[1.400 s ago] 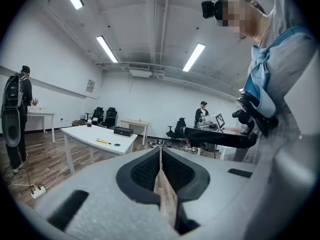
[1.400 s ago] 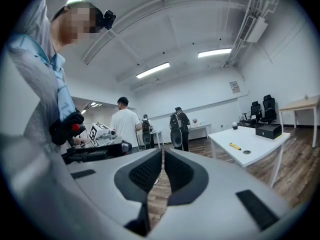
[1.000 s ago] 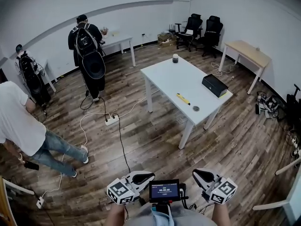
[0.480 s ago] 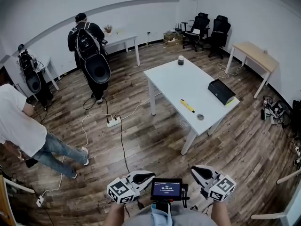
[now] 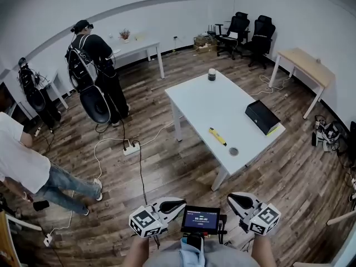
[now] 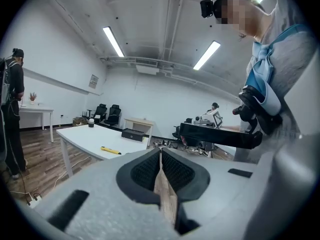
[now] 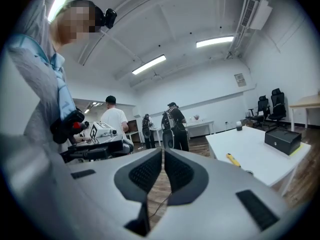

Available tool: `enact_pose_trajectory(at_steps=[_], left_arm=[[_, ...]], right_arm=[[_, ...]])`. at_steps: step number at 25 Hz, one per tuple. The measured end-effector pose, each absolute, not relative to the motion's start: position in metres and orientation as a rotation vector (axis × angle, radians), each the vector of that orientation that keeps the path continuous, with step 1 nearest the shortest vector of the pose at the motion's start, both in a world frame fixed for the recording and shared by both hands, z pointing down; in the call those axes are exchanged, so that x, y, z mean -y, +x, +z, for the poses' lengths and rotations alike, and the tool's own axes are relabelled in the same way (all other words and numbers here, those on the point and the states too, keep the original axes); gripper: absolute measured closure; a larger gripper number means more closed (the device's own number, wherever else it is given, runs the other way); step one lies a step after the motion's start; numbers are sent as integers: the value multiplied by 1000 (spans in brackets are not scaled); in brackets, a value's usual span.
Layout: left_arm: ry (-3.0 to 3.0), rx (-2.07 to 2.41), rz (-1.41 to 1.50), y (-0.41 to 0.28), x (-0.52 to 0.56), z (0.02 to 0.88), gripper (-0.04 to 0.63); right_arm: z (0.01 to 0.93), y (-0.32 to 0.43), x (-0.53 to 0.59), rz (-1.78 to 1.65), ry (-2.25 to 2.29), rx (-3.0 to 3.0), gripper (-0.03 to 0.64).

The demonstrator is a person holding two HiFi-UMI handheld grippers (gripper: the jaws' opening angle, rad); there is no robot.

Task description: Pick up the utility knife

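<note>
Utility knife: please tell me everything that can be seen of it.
The utility knife is slim, long and yellow, probably plastic; its blade is too small to make out. It lies flat and slanted on the white table, toward the near end. Only the table touches it; a small dark disc lies close by, apart.

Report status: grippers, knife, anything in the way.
Left gripper and right gripper shut, empty, short of the white table. Utility knife flat on it, untouched. Power strip and cable on floor, off to the left.
</note>
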State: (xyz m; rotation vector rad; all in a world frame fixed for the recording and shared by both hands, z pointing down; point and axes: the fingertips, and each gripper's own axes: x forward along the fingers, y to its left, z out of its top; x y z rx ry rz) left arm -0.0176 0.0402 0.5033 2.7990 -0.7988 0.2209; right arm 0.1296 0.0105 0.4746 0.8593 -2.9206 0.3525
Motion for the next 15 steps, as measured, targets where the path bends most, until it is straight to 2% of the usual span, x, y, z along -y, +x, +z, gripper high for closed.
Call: enact_pose_trajectory(at_steps=[15], left_arm=[[2808,835,200,41,39,497,575]], right_arm=[[470,183,80,313,831,2932,584]])
